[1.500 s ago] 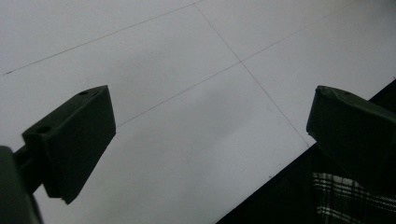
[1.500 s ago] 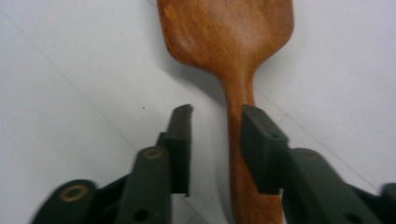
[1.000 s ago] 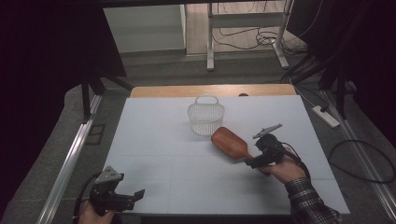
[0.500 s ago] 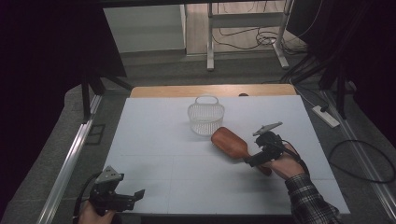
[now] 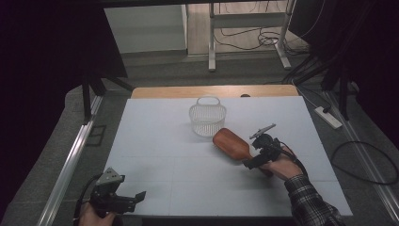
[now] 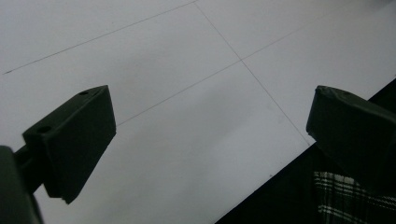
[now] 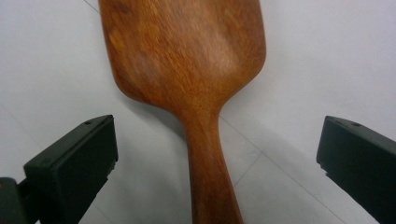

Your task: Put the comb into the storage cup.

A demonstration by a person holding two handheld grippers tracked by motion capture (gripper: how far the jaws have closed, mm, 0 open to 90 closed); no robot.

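Observation:
A brown wooden paddle brush (image 5: 230, 143) lies flat on the white table (image 5: 155, 141), its broad head toward the basket and its handle toward my right hand. In the right gripper view the brush (image 7: 187, 60) runs up the middle. My right gripper (image 5: 250, 159) (image 7: 217, 128) is open. Its jaws have just been opening, and the handle lies between them with a wide gap on each side. My left gripper (image 5: 136, 197) (image 6: 210, 98) stands open over bare table at the near left edge, holding nothing.
A small white wire basket (image 5: 207, 117) stands upright just behind the brush head. A wooden strip (image 5: 211, 91) borders the table's far edge. A power strip (image 5: 328, 117) and cables lie on the floor to the right.
My right gripper has sunk a little toward the brush handle. The brush, the basket and my left gripper have stayed where they were.

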